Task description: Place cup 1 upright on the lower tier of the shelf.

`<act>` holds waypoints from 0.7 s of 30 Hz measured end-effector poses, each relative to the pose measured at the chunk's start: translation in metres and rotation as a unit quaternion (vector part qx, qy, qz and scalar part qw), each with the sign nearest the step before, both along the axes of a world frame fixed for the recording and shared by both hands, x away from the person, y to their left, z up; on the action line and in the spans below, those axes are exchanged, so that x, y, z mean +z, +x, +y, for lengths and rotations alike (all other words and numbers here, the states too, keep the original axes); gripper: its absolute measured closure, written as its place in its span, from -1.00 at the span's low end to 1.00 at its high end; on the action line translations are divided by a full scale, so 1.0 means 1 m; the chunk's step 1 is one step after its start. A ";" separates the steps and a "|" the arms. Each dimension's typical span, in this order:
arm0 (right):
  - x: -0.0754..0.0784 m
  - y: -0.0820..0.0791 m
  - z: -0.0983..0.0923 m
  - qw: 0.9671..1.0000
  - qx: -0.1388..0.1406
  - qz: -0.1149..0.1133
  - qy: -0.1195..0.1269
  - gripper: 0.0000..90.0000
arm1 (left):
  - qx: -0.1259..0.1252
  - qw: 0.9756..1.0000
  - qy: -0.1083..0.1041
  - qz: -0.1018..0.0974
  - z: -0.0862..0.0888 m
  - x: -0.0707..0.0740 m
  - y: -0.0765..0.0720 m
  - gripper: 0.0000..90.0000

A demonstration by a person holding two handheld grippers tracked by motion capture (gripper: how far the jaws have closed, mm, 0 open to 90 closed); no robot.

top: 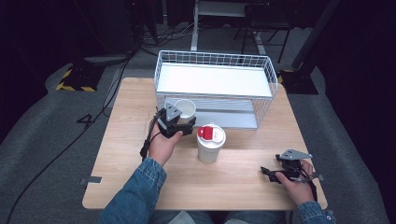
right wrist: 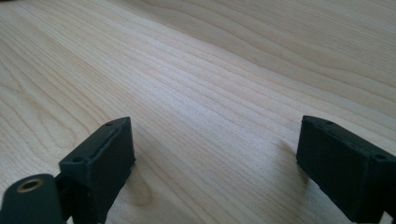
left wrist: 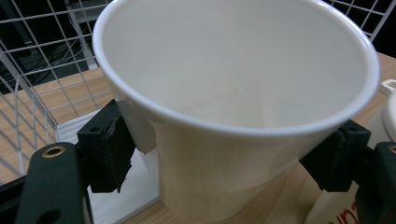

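Black pads of the left gripper (left wrist: 224,163) press against both sides of an empty white paper cup (left wrist: 233,93), clasping it low on its wall, well under the rolled rim. It looks light and thin, I'd judge: squeeze hard and the wall will buckle, squeeze too little and the smooth paper may slip. Taking it lower, near the stiffer base, seems the safer hold. From above, the cup (top: 185,109) sits at the front of a white wire rack (top: 215,60) on the wooden table (top: 121,140), just left of a lidded cup with a red tab (top: 210,142).

Over on the right, the right gripper (right wrist: 215,163) rests low above bare wood, jaws parted with nothing between them; the high view places it (top: 273,173) near the table's front right corner.

Only the close left gripper view reveals the pad contact and the cup's empty inside; the high view alone gives the layout.
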State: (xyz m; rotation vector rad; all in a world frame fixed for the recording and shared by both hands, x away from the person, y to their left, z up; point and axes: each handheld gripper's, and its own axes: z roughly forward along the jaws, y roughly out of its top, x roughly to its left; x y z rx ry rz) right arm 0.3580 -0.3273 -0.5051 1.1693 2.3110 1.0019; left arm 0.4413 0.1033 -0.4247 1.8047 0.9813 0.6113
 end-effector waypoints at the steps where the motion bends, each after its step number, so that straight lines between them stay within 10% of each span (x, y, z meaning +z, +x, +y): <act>1: 0.000 0.000 0.000 1.000 0.000 0.000 0.000 -0.75 | -0.003 1.000 -0.001 0.001 -0.001 -0.004 0.004 -0.52; 21: 0.000 0.000 0.000 1.000 0.000 0.000 0.000 -0.75 | 0.019 1.000 0.011 -0.020 -0.028 -0.029 0.035 -0.52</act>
